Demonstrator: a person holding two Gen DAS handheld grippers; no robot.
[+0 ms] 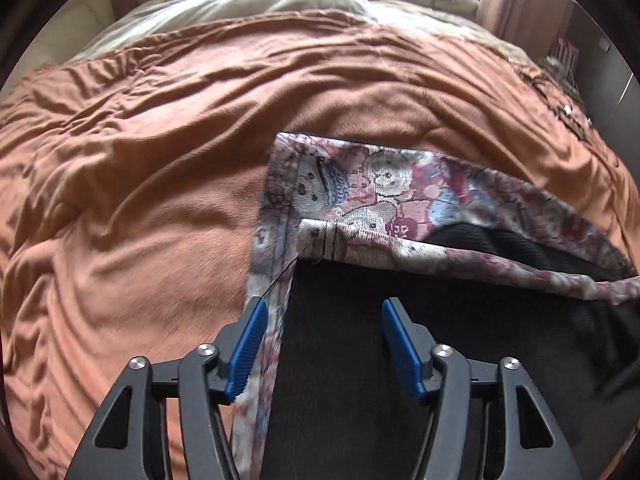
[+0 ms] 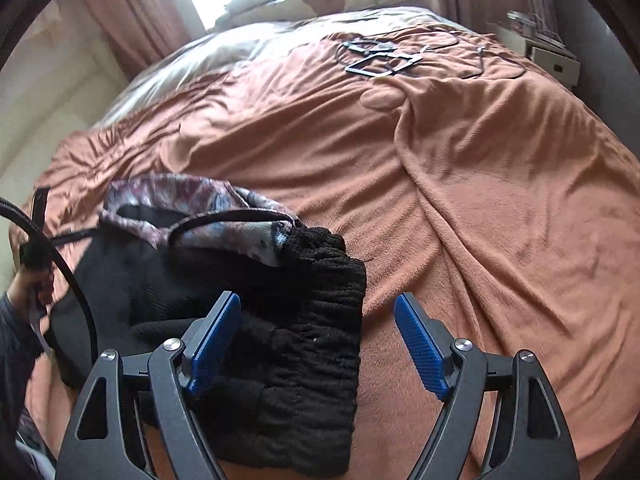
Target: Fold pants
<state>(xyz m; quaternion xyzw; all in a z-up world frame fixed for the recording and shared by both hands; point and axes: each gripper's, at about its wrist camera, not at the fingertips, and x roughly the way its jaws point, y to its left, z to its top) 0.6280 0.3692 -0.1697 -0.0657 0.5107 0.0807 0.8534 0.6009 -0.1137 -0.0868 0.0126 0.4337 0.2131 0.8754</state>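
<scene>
Black pants (image 2: 280,340) with a teddy-bear print lining (image 1: 360,192) lie bunched on the orange blanket. In the right wrist view their gathered waistband faces right and the patterned lining (image 2: 192,208) shows at the far end. My right gripper (image 2: 318,320) hovers open over the waistband's right edge, and its pads touch nothing. In the left wrist view my left gripper (image 1: 324,328) is open above the black fabric (image 1: 340,380). Its left fingertip (image 1: 250,340) lies over the turned-out patterned edge. Nothing is pinched between the blue pads.
An orange blanket (image 2: 480,200) covers the bed and is wrinkled all over. Cables and a tablet-like frame (image 2: 380,62) lie at its far side. Pillows (image 1: 240,0) and curtains stand beyond. A hand (image 2: 36,284) and a black cable (image 2: 72,276) show at the left.
</scene>
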